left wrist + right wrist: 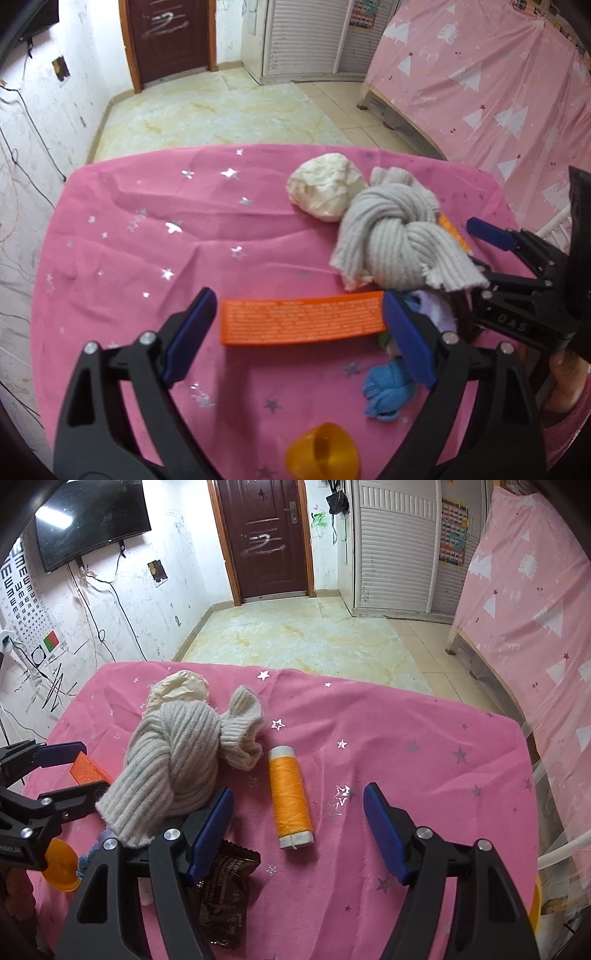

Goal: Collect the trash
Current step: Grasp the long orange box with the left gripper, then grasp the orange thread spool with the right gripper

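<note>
Two wide tools, left [299, 332] and right [297, 830], flank one orange box [303, 321], gripping nothing.

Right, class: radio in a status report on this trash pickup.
Left gripper open astride orange box. Right gripper open, empty, near thread spool. Knotted sock crowds both.

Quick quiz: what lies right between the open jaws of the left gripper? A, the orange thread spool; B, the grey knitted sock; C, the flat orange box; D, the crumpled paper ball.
C: in the left wrist view the flat orange box spans the gap of the left gripper, untouched.
</note>
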A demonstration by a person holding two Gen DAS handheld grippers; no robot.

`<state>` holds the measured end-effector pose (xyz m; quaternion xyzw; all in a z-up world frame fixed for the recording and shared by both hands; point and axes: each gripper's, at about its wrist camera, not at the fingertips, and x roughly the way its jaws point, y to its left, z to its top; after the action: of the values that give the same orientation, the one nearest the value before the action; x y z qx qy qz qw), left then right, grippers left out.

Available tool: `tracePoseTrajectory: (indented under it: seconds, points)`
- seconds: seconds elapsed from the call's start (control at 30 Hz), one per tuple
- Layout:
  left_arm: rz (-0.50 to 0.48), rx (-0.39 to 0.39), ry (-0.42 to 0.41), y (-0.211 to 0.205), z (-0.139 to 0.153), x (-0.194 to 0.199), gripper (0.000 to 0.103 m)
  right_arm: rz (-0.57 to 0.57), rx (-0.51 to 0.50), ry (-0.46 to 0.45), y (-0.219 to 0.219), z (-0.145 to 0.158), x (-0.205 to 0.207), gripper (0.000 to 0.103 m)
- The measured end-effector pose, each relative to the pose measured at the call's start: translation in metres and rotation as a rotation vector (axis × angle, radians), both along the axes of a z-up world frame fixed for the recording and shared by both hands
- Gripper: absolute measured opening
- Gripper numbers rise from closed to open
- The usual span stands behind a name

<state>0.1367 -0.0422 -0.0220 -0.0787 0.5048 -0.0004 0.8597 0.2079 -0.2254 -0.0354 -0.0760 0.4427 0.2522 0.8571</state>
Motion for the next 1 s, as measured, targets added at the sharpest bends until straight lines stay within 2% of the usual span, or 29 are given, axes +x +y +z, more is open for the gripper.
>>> tracePoseTrajectory:
  seconds: [0.27,0.47,0.67,0.83,0.93,1.0]
  points:
    - [0.001,0.007,0.026,-0.006,-0.009,0.001,0.090,0.008,-0.020,-0.017,0.003,0.000,-0.004,0.066]
    - [0.012,0.017,0.011,-0.008,-0.012,0.000,0.090,0.017,-0.054,-0.044,0.010,-0.002,-0.009,0.064]
    - [0.034,-0.004,0.002,-0.002,-0.013,-0.003,0.089,-0.002,-0.032,-0.038,0.004,-0.001,-0.005,0.051]
    - [0.067,-0.017,-0.024,0.010,-0.005,-0.007,0.089,-0.015,-0.033,-0.045,0.002,0.001,-0.002,0.020]
    - [0.077,-0.014,-0.038,0.016,0.002,-0.010,0.089,-0.008,-0.033,-0.049,0.000,0.002,-0.002,0.011]
    - [0.080,-0.014,-0.046,0.019,0.006,-0.012,0.089,-0.012,-0.038,-0.058,0.000,0.002,-0.004,0.010]
